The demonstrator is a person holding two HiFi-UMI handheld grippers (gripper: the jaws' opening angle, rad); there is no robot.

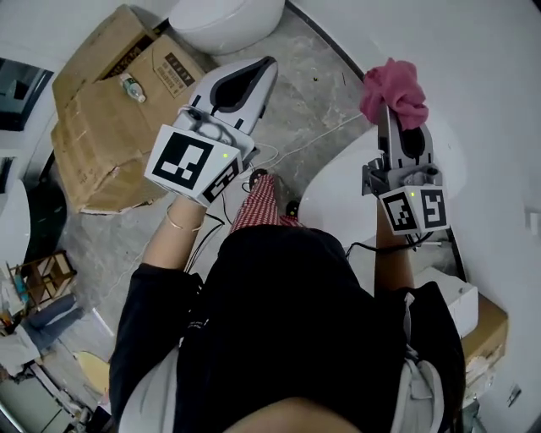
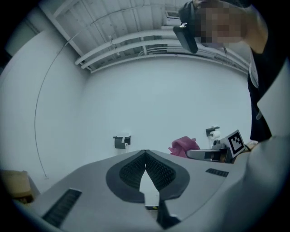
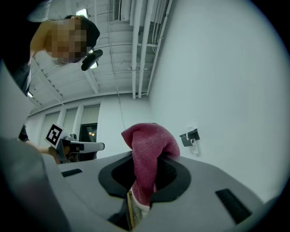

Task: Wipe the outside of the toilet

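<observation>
In the head view a white toilet (image 1: 338, 190) stands below my right gripper (image 1: 390, 110), only part of its rim showing. That gripper is shut on a pink cloth (image 1: 394, 91), which bunches above the jaw tips; the right gripper view shows the same pink cloth (image 3: 147, 158) pinched between the jaws and flopping over them. Held up at the left, my left gripper (image 1: 269, 63) is shut with nothing in it, its tips meeting in the left gripper view (image 2: 145, 152). Both grippers point upward, away from the toilet.
Cardboard boxes (image 1: 110, 118) lie on the floor at the left with a small bottle (image 1: 132, 88) on top. A second white fixture (image 1: 226, 21) stands at the top. A white box (image 1: 452, 296) sits at the right. A wall-mounted paper holder (image 2: 121, 142) shows behind.
</observation>
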